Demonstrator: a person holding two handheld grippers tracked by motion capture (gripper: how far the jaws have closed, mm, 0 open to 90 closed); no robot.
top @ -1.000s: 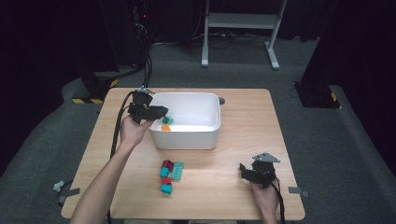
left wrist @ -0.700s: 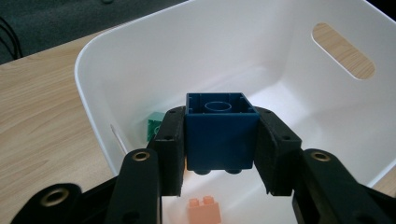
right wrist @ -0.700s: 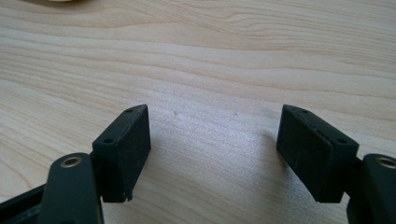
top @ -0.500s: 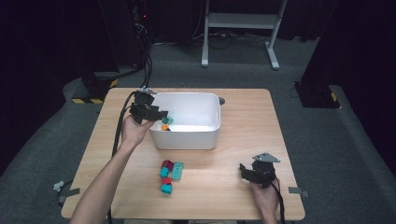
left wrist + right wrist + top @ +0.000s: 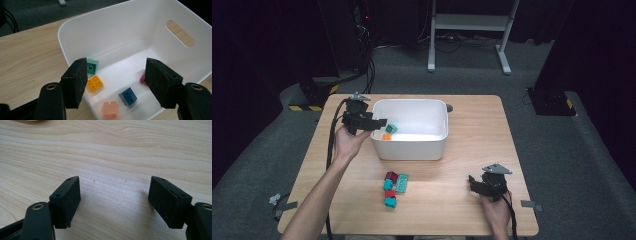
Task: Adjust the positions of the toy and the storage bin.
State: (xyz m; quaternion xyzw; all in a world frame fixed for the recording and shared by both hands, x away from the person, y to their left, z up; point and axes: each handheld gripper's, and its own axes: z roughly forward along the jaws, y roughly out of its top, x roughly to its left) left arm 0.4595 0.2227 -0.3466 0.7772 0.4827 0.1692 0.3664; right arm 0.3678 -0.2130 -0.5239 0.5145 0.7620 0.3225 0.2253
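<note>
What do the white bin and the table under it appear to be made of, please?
The white bin looks like smooth moulded plastic: glossy walls, rounded corners and a cut-out handle slot. The table appears to be pale wood or wood-look laminate, matte, with visible grain lines.

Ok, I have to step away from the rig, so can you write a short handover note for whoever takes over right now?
Left gripper: over the near-left corner of the white plastic bin, jaws just opened, nothing between them.
Right gripper: open, resting on the wooden table.
Done: five toy bricks in the bin: mint green, orange, dark blue, peach, magenta.
Left: the cluster of red and teal bricks on the table in front of the bin.
</note>
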